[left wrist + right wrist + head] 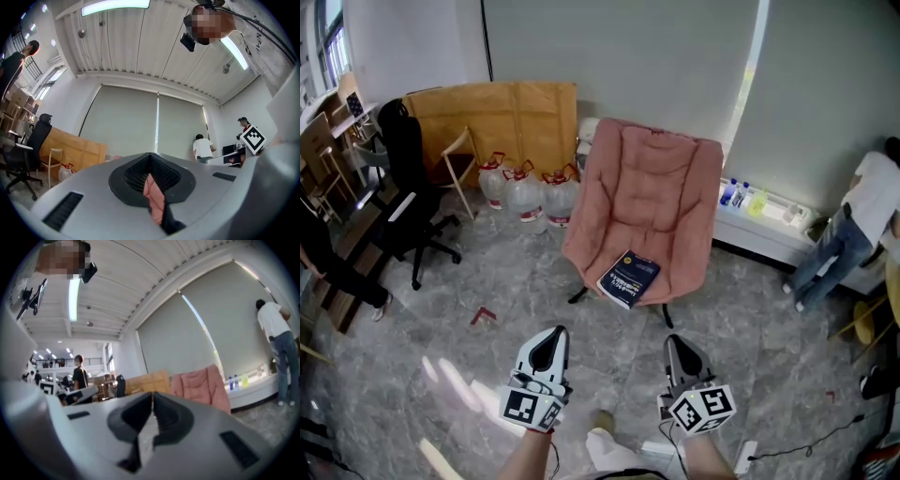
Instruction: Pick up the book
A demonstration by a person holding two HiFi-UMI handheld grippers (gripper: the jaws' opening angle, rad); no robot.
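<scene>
A dark blue book (628, 279) lies on the front of the seat of a pink padded chair (652, 197) in the head view. My left gripper (551, 336) and right gripper (678, 343) hang side by side over the grey floor, short of the chair, both pointing toward it. Neither holds anything. In the left gripper view the left gripper (150, 157) has its jaws together, with pink chair fabric showing through the slit below. In the right gripper view the right gripper (152, 394) is shut too, and the pink chair (201, 385) stands ahead. Neither gripper view shows the book.
Several water jugs (525, 192) stand left of the chair before tan boards (497, 117). A black office chair (408, 202) is at the left. A low white shelf (759, 230) with bottles runs along the right, and a person (862, 220) bends there. A red scrap (482, 315) lies on the floor.
</scene>
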